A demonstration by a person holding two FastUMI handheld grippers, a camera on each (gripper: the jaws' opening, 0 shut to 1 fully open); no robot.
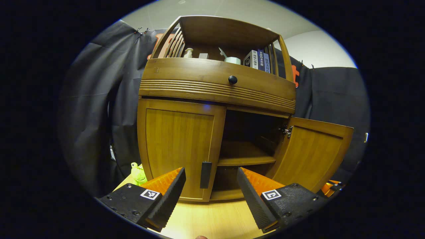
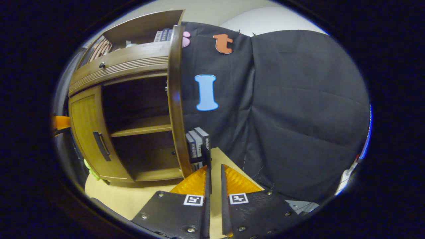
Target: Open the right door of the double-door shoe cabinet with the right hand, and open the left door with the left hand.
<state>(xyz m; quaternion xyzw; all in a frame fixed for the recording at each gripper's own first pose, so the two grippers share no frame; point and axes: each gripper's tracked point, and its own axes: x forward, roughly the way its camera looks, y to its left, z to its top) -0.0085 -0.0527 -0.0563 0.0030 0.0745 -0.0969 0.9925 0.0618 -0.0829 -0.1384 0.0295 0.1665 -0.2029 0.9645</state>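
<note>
The shoe cabinet (image 1: 215,89) stands on a pale wooden tabletop (image 1: 212,215), straight ahead of the left gripper (image 1: 211,181). That gripper's jaws are spread wide and hold nothing. The dark handle (image 1: 205,175) of the left door (image 1: 179,146) shows in the gap between the fingertips, somewhat beyond them. The left door is closed. The right door (image 1: 312,156) is swung open, to the right of and beyond the left gripper's right finger, baring an inner shelf (image 1: 245,156). A small green toy (image 1: 137,173) sits by the cabinet's left foot.

In the right gripper view, the right gripper (image 2: 214,171) has its jaws drawn narrow, with a slim gap. The open right door's (image 2: 176,99) handle (image 2: 206,156) (seen edge-on) stands just at the fingertips; I cannot tell whether they grip it. Books (image 2: 198,143) stand just behind the door.
</note>
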